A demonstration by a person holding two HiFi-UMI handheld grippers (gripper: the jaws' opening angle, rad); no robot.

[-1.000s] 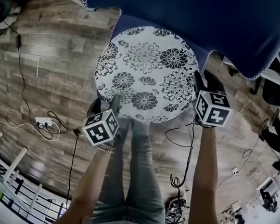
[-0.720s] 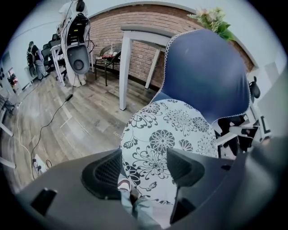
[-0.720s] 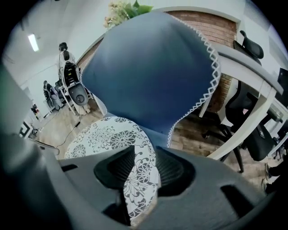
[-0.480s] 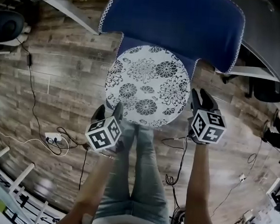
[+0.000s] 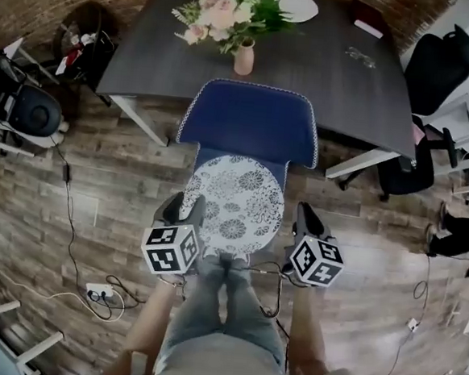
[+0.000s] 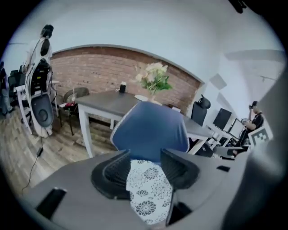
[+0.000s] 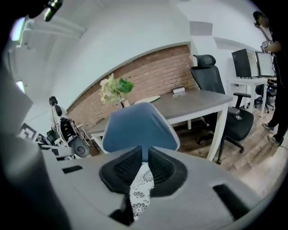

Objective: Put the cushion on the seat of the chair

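The round floral cushion (image 5: 233, 207) is held between both grippers, above the seat of the blue chair (image 5: 249, 121) and in front of its backrest. The left gripper (image 5: 186, 211) clamps its left edge, and the right gripper (image 5: 303, 220) pinches its right edge with jaws nearly together. Behind the chair, a vase (image 5: 243, 60) holding flowers (image 5: 224, 12) stands on the dark table (image 5: 325, 68).

No legible txt, nos. or brand names anywhere. Only b/w square marker patterns, not letters, on cube (image 5: 170, 249) of left gripper (image 5: 183, 209) & cube (image 5: 316, 260) of right gripper (image 5: 305, 220). Cushion (image 5: 233, 207): floral print, no wording. Far monitors (image 7: 246, 63) too blurred to read.
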